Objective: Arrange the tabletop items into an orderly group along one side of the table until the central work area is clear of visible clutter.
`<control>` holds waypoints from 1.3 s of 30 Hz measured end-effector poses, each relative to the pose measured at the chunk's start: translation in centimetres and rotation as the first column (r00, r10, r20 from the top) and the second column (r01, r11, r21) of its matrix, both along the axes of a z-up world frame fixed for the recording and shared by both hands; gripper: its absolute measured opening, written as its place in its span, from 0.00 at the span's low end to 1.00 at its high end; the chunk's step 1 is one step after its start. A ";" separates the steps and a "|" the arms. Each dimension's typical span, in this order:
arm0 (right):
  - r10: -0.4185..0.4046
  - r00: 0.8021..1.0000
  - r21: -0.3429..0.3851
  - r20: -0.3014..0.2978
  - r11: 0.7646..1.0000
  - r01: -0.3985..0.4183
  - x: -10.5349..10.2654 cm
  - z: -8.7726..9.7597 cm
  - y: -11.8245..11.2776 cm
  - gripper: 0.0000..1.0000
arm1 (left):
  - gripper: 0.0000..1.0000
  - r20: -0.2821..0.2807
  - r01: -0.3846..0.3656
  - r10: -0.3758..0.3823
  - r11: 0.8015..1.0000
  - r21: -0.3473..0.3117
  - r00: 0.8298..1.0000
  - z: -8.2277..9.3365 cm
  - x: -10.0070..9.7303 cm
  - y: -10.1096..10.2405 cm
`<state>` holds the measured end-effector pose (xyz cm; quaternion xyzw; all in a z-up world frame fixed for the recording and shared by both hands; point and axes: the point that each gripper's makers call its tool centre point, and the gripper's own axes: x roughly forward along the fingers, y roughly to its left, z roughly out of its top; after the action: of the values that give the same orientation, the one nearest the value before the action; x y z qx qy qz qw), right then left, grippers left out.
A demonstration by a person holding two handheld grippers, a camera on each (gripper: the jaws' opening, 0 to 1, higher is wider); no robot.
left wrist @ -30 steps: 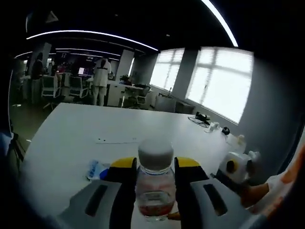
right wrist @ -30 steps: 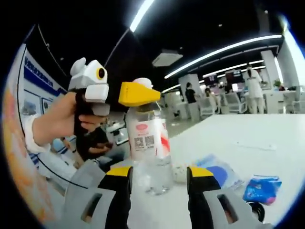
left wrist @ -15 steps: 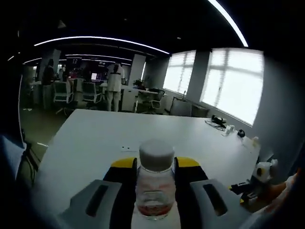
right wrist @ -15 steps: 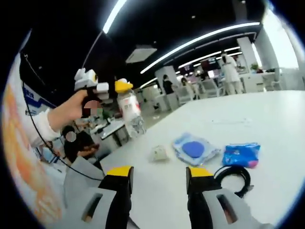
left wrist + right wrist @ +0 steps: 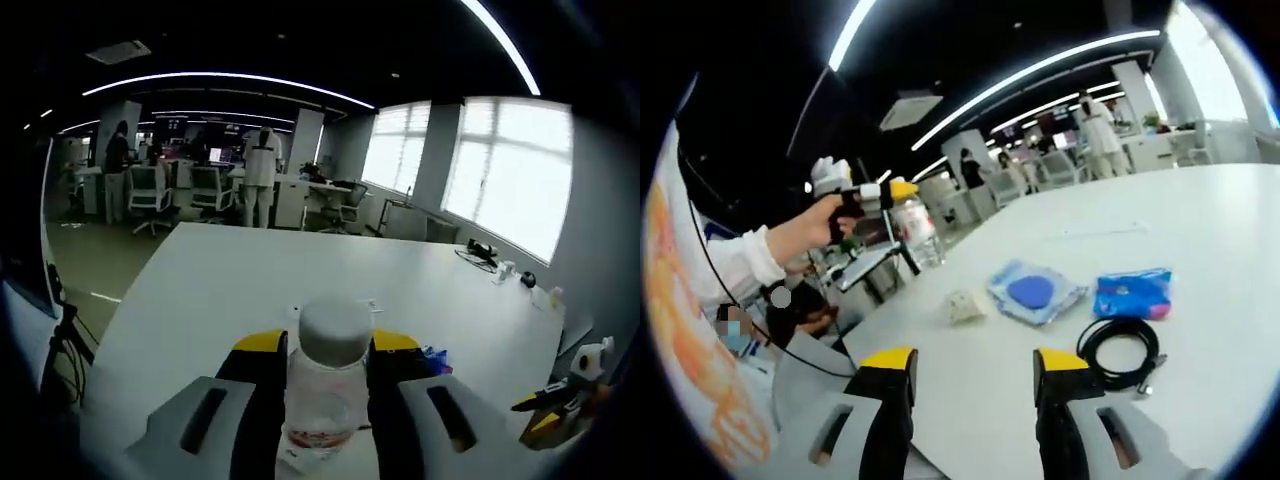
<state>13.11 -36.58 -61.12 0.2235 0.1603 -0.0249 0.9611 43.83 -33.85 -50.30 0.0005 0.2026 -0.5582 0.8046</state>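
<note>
A clear plastic bottle (image 5: 325, 385) with a white cap and a red label stands between the yellow-tipped jaws of my left gripper (image 5: 326, 345), which is shut on it above the white table (image 5: 230, 290). From the right gripper view the same bottle (image 5: 917, 234) hangs at the table's near-left end in the left gripper (image 5: 900, 195), held by a hand. My right gripper (image 5: 970, 362) is open with nothing between its jaws. On the table ahead of it lie a small pale cube (image 5: 964, 305), a clear packet with a blue disc (image 5: 1033, 292), a blue pouch (image 5: 1132, 294) and a coiled black cable (image 5: 1123, 350).
The white table (image 5: 1200, 220) runs far back. A cable and small devices (image 5: 500, 265) lie near the window side. The right gripper (image 5: 570, 395) enters the left gripper view at lower right. Chairs, desks and standing people (image 5: 262, 175) fill the room behind.
The left gripper has carried the bottle farther away from the right gripper, toward the table's end. The right gripper has pulled back, so more of the items now lie before it.
</note>
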 end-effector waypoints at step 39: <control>-0.149 0.982 0.068 -0.113 0.985 0.157 -2.1 -3.3 -0.9 0.47 | 0.24 -0.032 -0.119 0.130 0.965 0.232 0.991 -11.7 8.7 -3.5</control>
<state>11.06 -37.46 -64.39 0.2700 0.1951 -0.1045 0.9371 52.50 -37.32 -62.00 0.0676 0.2842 -0.4794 0.8275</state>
